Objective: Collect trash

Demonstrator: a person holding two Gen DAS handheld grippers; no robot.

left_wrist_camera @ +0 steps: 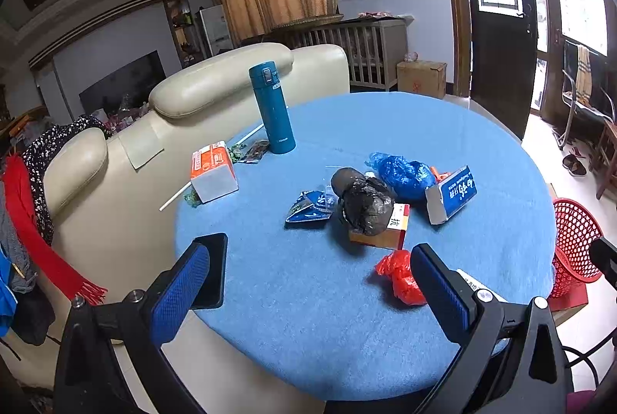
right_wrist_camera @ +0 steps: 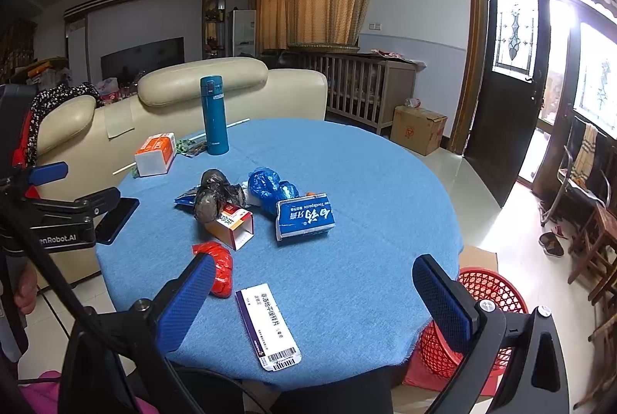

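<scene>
Both claws hung wide apart and empty above the near rim of a round blue-covered desk [right_wrist_camera: 385, 182] strewn with trash. The right claw [right_wrist_camera: 320, 292] framed a flat white medicine box [right_wrist_camera: 268, 325] lying close to the near edge, with a crumpled red bag [right_wrist_camera: 220, 269] touching its left finger. The left claw [left_wrist_camera: 320, 267] faced a black bag [left_wrist_camera: 364, 203] slumped on an orange carton [left_wrist_camera: 391, 227], a blue bag [left_wrist_camera: 403, 174] and a toothpaste box [left_wrist_camera: 451, 194] behind. A red mesh basket [right_wrist_camera: 489, 292] stood on the floor just beside the desk's right edge.

The flat box could have slid off the rim if nudged rather than pinched; thin bags could have slipped from the pads. A teal flask [right_wrist_camera: 214, 115] stood upright well behind the pile, liable to topple on a long reach. The desk's right half lay bare, leaving room to swing toward the basket.
</scene>
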